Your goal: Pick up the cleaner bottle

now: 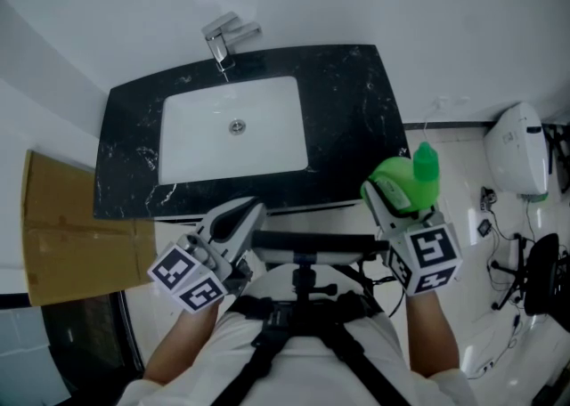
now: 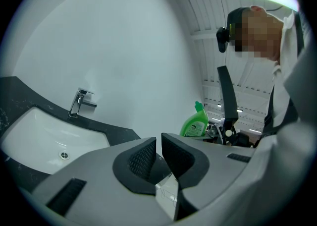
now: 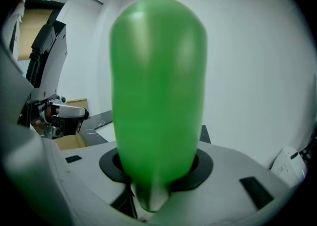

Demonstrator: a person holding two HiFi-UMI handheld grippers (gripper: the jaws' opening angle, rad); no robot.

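Setting: a black white-veined marble countertop (image 1: pixel 347 110) with a white rectangular inset basin (image 1: pixel 187 142) and a chrome lever faucet (image 1: pixel 227 39) at its rear. The person stands in front of it with both tools held short of the front edge. The right grey two-jaw gripper (image 1: pixel 392 199) is clamped on the bright green plastic cleaner bottle (image 1: pixel 405 183). In the right gripper view the jaws stand moderately apart, with the bottle body seated between the dark pads and filling the middle of the frame. The left grey two-jaw gripper (image 1: pixel 249 213) is idle, its jaws drawn close to a thin slit with nothing between them. Bottle location: in the air off the counter's right front corner, over pale floor, resting on no surface. Judged step: grasp made and bottle lifted clear, so the pick-up looks essentially complete and only a steady carry remains. The next move calls for an even squeeze on a smooth, rounded body that may slip or pivot, and for clearance from the counter edge. Bottle appearance: glossy, uniformly green, broad and rounded with soft highlights. It narrows to a darker green tapered nozzle cap (image 1: pixel 427 164) that points up and away from the person. The left gripper view shows a small dark round emblem on its label; the print is too small to read.
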